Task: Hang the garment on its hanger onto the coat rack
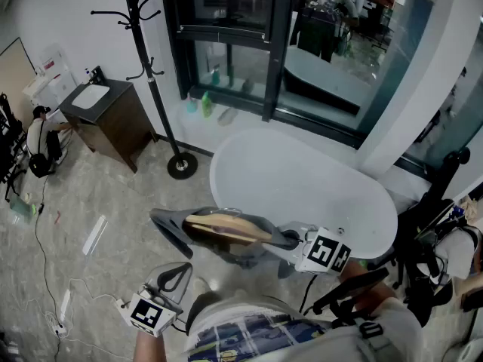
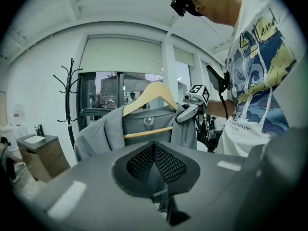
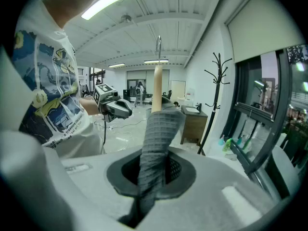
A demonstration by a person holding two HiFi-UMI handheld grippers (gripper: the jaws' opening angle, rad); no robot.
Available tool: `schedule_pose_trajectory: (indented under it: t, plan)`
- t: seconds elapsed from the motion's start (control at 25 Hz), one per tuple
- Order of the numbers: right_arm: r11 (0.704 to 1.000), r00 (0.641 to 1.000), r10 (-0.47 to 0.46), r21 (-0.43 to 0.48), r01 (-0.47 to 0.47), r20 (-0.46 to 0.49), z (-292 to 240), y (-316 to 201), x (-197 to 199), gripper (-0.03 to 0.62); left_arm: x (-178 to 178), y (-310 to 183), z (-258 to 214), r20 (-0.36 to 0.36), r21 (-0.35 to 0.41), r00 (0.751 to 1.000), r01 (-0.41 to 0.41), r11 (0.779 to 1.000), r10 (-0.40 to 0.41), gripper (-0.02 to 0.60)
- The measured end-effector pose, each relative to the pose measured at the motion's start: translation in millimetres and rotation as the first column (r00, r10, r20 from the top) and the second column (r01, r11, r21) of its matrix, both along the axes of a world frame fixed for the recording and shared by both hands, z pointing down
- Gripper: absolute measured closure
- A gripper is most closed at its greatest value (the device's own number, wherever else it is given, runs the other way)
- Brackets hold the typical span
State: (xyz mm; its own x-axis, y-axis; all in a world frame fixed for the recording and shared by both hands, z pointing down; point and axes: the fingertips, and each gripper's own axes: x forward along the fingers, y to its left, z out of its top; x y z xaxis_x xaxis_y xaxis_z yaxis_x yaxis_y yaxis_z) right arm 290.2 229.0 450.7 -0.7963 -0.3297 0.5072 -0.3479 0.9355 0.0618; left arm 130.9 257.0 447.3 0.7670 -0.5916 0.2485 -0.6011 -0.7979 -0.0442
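Observation:
A grey garment (image 1: 172, 231) hangs on a wooden hanger (image 1: 223, 227), held level in front of me. My right gripper (image 1: 287, 240) is shut on the garment's shoulder at the hanger's end. In the right gripper view the grey fabric (image 3: 155, 143) runs up between the jaws, with the hanger's wood (image 3: 157, 88) above it. My left gripper (image 1: 175, 276) is lower left, apart from the garment, shut with nothing in it. From the left gripper (image 2: 154, 165) the garment (image 2: 144, 129) shows ahead. The black coat rack (image 1: 147, 59) stands at the far left by the window.
A white bathtub (image 1: 317, 194) lies beyond the garment, under the dark-framed window (image 1: 226, 36). A dark cabinet with a sink (image 1: 106, 119) stands left of the rack's base (image 1: 182, 166). A black chair (image 1: 423, 262) is at my right. Cables (image 1: 60, 308) trail on the floor.

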Motion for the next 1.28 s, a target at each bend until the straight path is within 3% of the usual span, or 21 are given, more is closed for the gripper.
schedule_pose_trajectory:
  t: [0.44,0.76,0.96,1.28]
  plan:
    - [1.0,1.0,0.017,-0.013,-0.017,0.025,2,-4,8,0.585,14,-3,-9,-0.021,-0.044,1.0,0.005,0.999,-0.006,0.578]
    - [0.999,0.999,-0.017,-0.035,0.018,0.028,3,-38,-16,0.585,5,-24,6,-0.042,-0.069,0.999,0.007,0.998,-0.01,0.578]
    - [0.999,0.999,-0.03,-0.029,0.03,0.018,2,-79,-47,0.586,-26,-61,19,-0.026,-0.077,1.0,0.016,0.997,-0.018,0.578]
    - [0.998,0.998,-0.056,0.009,0.056,0.008,-32,-173,-124,0.585,-99,-146,-7,-0.065,-0.012,0.998,-0.013,1.0,0.012,0.578]
